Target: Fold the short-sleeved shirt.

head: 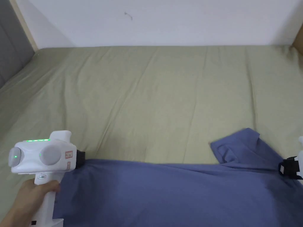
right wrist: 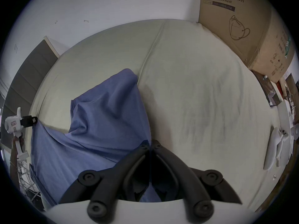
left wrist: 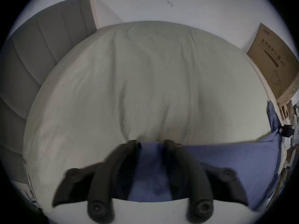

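A blue short-sleeved shirt [head: 165, 192] lies spread along the near side of the bed, its top edge running straight between my two grippers. One sleeve [head: 236, 144] is flopped up over the body. My left gripper [head: 81, 158] holds the shirt's left corner. In the left gripper view its jaws [left wrist: 151, 144] stand slightly apart with blue cloth [left wrist: 150, 171] filling the gap. My right gripper [head: 282, 170] pinches the cloth beside the sleeve. In the right gripper view its tips [right wrist: 151, 144] meet on the shirt [right wrist: 100, 114]. The left gripper [right wrist: 33, 120] shows there at the far left.
An olive-green bed sheet [head: 165, 97] with shallow creases covers the bed back to a white wall. A grey padded headboard [head: 11, 44] stands on the left. A large cardboard box [right wrist: 242, 33] rests at the bed's right end. A white device [right wrist: 275, 146] lies beyond the right edge.
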### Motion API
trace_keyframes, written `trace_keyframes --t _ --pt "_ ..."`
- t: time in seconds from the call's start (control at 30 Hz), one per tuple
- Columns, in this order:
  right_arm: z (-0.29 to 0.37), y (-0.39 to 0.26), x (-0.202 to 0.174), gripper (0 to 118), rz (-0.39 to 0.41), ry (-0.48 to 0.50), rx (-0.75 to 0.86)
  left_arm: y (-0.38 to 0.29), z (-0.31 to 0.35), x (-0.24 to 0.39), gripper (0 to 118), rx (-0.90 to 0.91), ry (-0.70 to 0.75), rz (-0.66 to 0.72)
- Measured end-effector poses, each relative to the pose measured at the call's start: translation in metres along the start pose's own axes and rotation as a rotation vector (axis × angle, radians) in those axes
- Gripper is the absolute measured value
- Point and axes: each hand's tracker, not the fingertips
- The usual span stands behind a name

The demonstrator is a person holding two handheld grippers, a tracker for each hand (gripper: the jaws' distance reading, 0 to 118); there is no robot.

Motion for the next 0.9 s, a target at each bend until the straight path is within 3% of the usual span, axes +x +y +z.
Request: trace_keyframes --t 0.27,0.43,0.7,0.9 --pt "0.061 0.006 0.001 0 -0.005 0.026 0.084 0.000 0.061 -0.004 1 0.077 -0.016 -0.071" --pt "0.120 -0.012 0.002 0 0.013 0.025 0.149 -0.018 0.139 -0.008 1 0.172 -0.034 -0.077" --pt "0.202 -0.113 0.007 0 0.023 0.044 0.189 -0.100 0.227 -0.031 1 0.215 -0.074 -0.102" --pt "0.200 -0.217 0.013 0 -0.020 0.052 0.069 -0.188 0.231 -0.048 1 0.128 -0.095 -0.130"
